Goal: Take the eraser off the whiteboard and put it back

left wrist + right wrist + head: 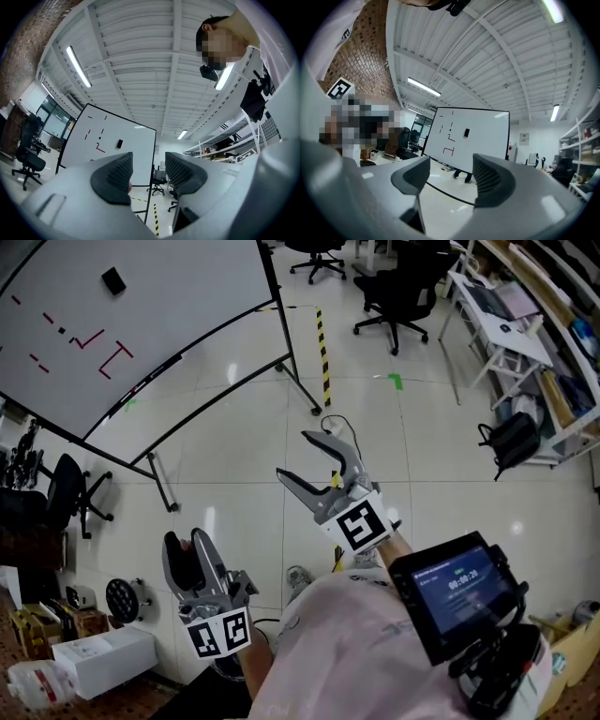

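Observation:
The black eraser [113, 280] sticks high on the whiteboard [178, 306], which stands on a wheeled frame far across the floor and bears short red marks. The eraser [119, 144] is small and distant in the left gripper view, and the eraser [466, 133] is equally far in the right gripper view. My left gripper [186, 542] is low at the left, its jaws drawn together and holding nothing. My right gripper [292, 454] points toward the board with its jaws spread and nothing between them. Both are well short of the board.
Black office chairs [398, 296] stand at the back right near a white desk [506, 329]. A yellow-black tape strip [323, 352] runs along the floor by the board's leg. A backpack [514, 439] sits at right, boxes [103, 657] at lower left.

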The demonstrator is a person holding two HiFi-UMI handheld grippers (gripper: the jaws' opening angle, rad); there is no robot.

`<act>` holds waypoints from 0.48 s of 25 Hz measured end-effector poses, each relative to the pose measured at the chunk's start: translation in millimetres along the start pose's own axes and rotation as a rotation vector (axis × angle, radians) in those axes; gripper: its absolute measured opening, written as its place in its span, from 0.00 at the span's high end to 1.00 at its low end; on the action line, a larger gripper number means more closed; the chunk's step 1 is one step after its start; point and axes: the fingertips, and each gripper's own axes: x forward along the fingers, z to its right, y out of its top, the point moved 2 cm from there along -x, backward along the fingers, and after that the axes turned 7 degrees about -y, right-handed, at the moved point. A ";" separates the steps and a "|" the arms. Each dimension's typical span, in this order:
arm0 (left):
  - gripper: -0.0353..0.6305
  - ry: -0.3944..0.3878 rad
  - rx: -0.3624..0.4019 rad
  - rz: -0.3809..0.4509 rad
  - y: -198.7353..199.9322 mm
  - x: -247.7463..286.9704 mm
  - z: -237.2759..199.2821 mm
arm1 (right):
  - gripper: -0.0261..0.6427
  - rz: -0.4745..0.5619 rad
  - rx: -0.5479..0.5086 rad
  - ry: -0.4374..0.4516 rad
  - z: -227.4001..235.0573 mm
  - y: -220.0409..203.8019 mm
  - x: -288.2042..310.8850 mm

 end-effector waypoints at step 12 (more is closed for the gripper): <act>0.63 0.013 -0.011 -0.004 -4.5 -6.1 2.4 | 0.54 -0.013 0.008 0.015 -2.4 -5.4 -3.1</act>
